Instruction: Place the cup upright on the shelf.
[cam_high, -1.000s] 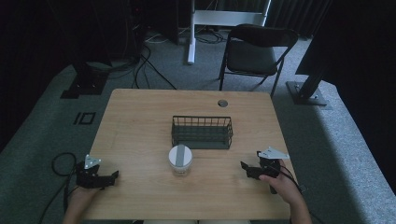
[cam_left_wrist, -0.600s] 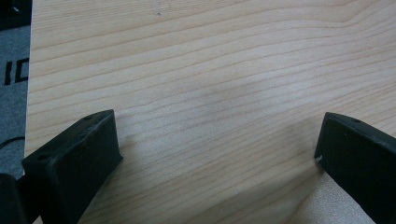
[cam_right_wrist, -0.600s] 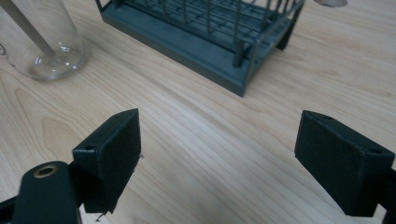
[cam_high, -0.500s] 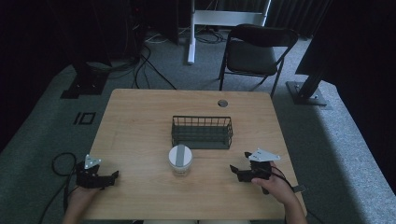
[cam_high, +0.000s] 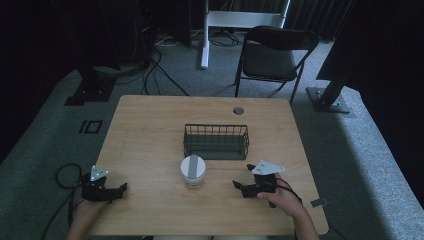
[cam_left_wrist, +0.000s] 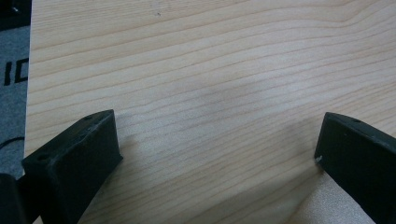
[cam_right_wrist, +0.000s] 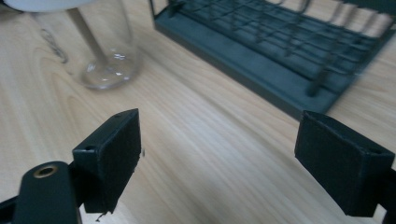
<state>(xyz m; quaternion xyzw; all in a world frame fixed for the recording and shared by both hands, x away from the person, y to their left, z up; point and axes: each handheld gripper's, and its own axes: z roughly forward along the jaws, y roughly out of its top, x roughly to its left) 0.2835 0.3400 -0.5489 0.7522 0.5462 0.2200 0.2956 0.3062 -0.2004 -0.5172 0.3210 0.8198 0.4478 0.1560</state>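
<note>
High view: wooden table (cam_high: 150, 130) on grey carpet, a dark wire basket (cam_high: 216, 141) near its middle, long side facing the person. Just in front of the basket, slightly left of its centre, stands a clear glass jar (cam_high: 193, 171) with a pale lid; a grey strip crosses the lid. Jar and basket sit close but apart. Left gripper (cam_high: 116, 191) rests at the table's near left edge, held by the person's left hand (cam_high: 86, 210), jaws pointing right toward the jar, well apart from it; its cable loops off the table onto the carpet. Right gripper (cam_high: 242, 186) sits near the front right of the table, right of the jar, grey three-cornered plate on top, held by the right hand (cam_high: 282, 197); jaws aim left toward the jar, near it, not touching. A small round hole (cam_high: 238, 110) shows in the tabletop at the far side. A dark folding chair (cam_high: 274, 55) stands beyond the table. Left gripper view: both black jaws spread wide, bare wood grain between them, nothing gripped. Right gripper view: jaws spread wide, nothing between them; jar's glass base (cam_right_wrist: 105, 60) at upper left, a slanted stick-like shape visible through the glass, what it is cannot be told; basket's dark floor and wire wall (cam_right_wrist: 280, 51) at upper right.
</note>
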